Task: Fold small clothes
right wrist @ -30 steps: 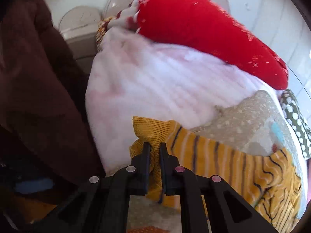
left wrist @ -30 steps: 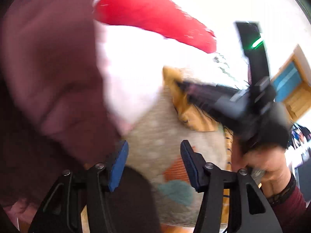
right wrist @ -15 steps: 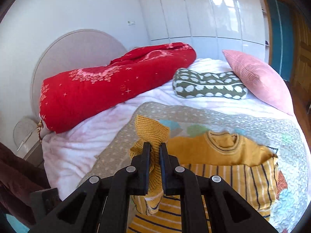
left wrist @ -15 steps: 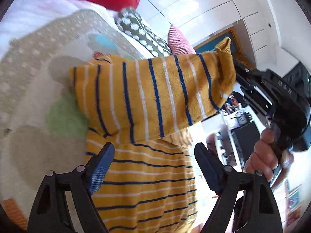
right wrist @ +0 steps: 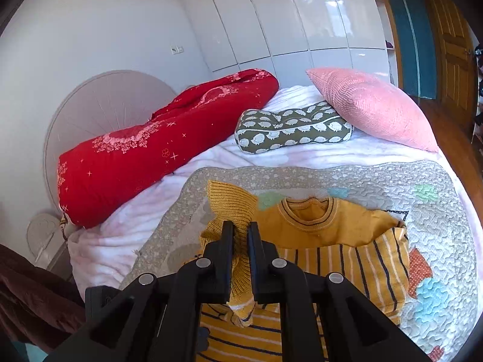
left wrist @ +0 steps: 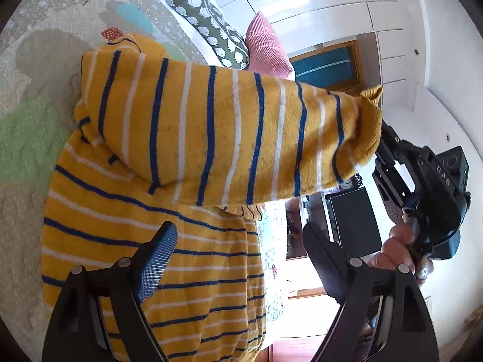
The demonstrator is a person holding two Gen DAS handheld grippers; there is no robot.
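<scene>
Since a moment ago, both hands have swung away from the brown cloth at the side of the bed, and the yellow striped sweater now fills the left wrist view. Its sleeve has been lifted off the quilt and stretched out across the sweater's body.

On the right gripper, the fingers are clamped together on the ribbed yellow cuff of that sleeve, holding it in the air. In the left view this gripper appears past the bed's edge, gripped by a hand, with the cuff bunched at its tip.

On the left gripper, the fingers have just been opening and now stand wide apart with nothing pressed between them. They hover over the striped lower body of the sweater, below the raised sleeve. One blue ridged pad faces inward.

The sweater lies flat on a grey patchwork quilt, near the foot edge of the bed, with its round neckline toward the head of the bed. The quilt rests on a white and pink blanket.

Toward the head of the bed lie a rolled red duvet, a small green cushion printed with white sheep, and a pink pillow. A rounded headboard stands behind the duvet, and white glossy wardrobe doors line the far wall.
</scene>
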